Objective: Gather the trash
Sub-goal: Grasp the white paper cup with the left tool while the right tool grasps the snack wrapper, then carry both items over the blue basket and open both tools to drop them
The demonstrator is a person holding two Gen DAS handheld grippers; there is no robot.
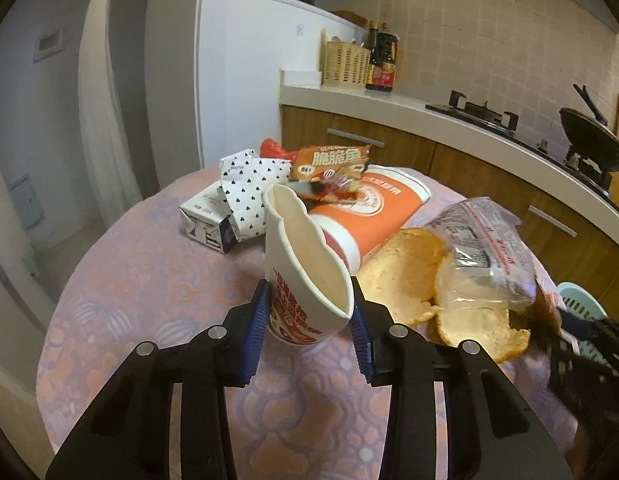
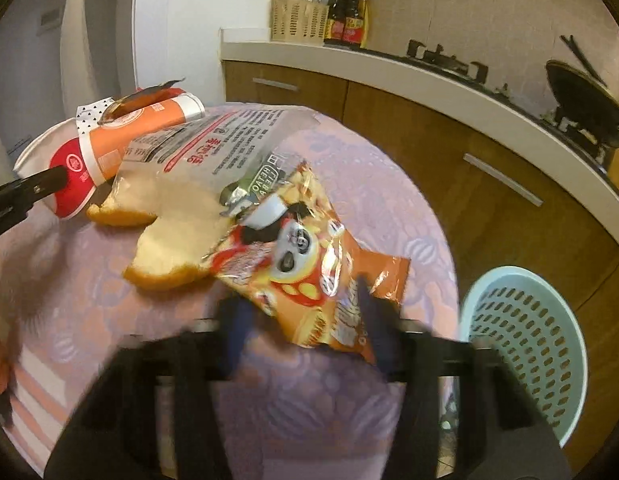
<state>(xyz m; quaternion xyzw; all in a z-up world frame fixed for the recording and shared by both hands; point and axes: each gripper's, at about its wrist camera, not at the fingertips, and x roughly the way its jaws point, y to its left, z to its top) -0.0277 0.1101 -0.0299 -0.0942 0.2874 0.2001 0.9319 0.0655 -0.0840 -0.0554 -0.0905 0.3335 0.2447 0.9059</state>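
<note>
Gripping two items at once. Left gripper [image 1: 311, 322] has its blue pads [image 1: 256, 332] against both sides of a squashed paper cup [image 1: 309, 272]; cup stands roughly upright on the table [image 1: 149, 280], mouth up and pinched flat, nothing visible inside. Right gripper [image 2: 305, 332] is blurred, but the orange panda snack bag [image 2: 305, 256] sits between its fingers, lower edge in the gap, long axis running up and away from the jaws; looks clamped on it.

Key relation: the pale blue perforated basket [image 2: 525, 344] sits off the table edge, lower right of the right gripper and near it. Right hand is clearly the closer one; bag goes down and right. Basket interior shows nothing in it from this angle.

Just beyond the grippers: two bread slices [image 2: 173, 236] partly inside a clear printed bread bag [image 2: 213, 148]. Behind that, a large orange cup [image 1: 373, 216] on its side with a snack wrapper [image 1: 329, 164] on top. Farthest: heart-print paper bag [image 1: 249, 192] and a small carton [image 1: 205, 216], touching.

Risk: cup could slip while being lifted.
</note>
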